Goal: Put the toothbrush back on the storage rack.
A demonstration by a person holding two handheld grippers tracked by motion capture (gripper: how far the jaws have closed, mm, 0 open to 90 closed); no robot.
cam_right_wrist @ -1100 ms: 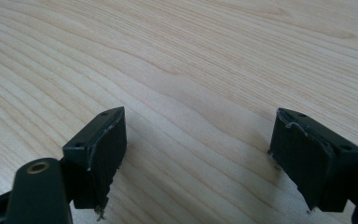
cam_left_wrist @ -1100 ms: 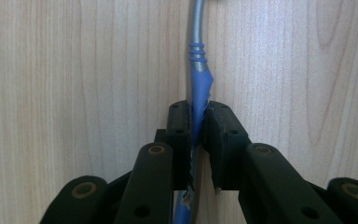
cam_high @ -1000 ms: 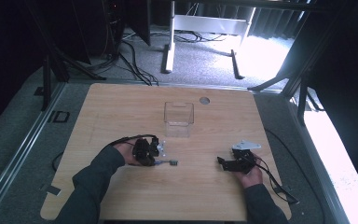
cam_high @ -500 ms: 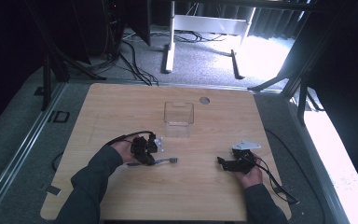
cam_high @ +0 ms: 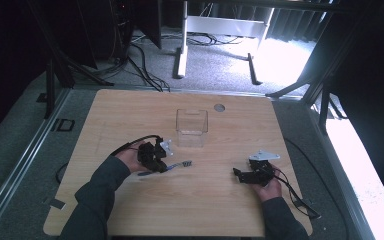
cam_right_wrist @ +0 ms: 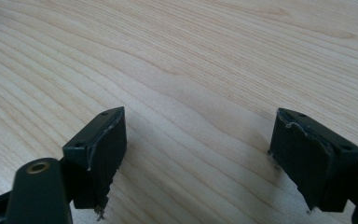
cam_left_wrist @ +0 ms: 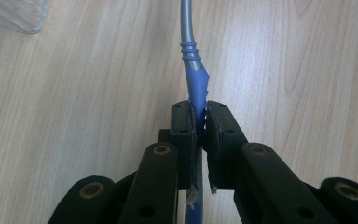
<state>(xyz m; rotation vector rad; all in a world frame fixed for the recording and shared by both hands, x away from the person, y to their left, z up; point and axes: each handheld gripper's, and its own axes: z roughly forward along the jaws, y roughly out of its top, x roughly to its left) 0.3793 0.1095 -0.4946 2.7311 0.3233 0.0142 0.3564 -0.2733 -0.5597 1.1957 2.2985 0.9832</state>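
The clear plastic box [cam_high: 192, 127] stands upright toward the far middle of the wooden table [cam_high: 130, 110], with bare wood on every side of it. The left gripper [cam_high: 153, 156] sits just nearer the person than the box and a little to its left. Its jaws are clamped on the blue handle of a toothbrush [cam_high: 172, 166], whose grey head end reaches out over the wood in front of the box, apart from it. The left gripper view brings out the pinch [cam_left_wrist: 199, 122] close up: the pads press the toothbrush [cam_left_wrist: 195, 79] from both sides, and a corner of the box [cam_left_wrist: 16, 15] shows beyond. The right gripper [cam_high: 254, 173] rests well to the right of the box, near the table's front right edge. The right gripper view shows its jaws [cam_right_wrist: 198, 154] spread wide over bare wood.
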